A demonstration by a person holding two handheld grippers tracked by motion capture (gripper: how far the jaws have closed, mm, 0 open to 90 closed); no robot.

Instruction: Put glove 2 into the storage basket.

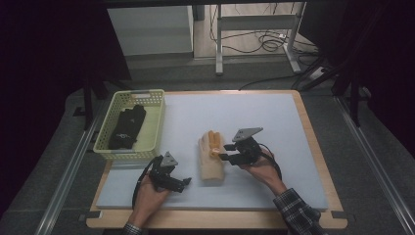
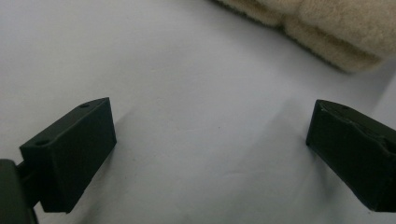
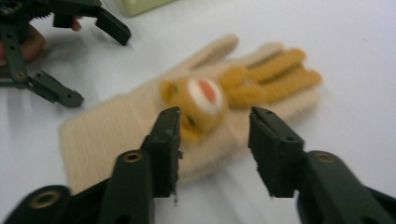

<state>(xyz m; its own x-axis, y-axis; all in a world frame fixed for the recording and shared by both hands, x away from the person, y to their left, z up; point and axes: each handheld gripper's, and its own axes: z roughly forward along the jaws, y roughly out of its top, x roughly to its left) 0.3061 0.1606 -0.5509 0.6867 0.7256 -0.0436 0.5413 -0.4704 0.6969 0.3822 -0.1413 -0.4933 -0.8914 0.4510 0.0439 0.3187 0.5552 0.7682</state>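
We are holding the right tongs (image 3: 215,140) open over the cream glove (image 1: 211,164), the left tongs (image 1: 183,183) gaping near the tabletop's (image 1: 254,112) front edge.

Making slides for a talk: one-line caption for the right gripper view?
Open right gripper poised over a cream glove with an orange bear face.

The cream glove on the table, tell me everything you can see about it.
The cream glove is a soft, knitted-looking piece lying flat on the pale mat, fingers pointing toward the far edge. A yellow-orange plush figure with a white and orange round patch sits on its back, its long parts lying along the fingers. The right claw hangs open over it, with no contact visible. The left claw, also open, is near the cuff end, apart from it.
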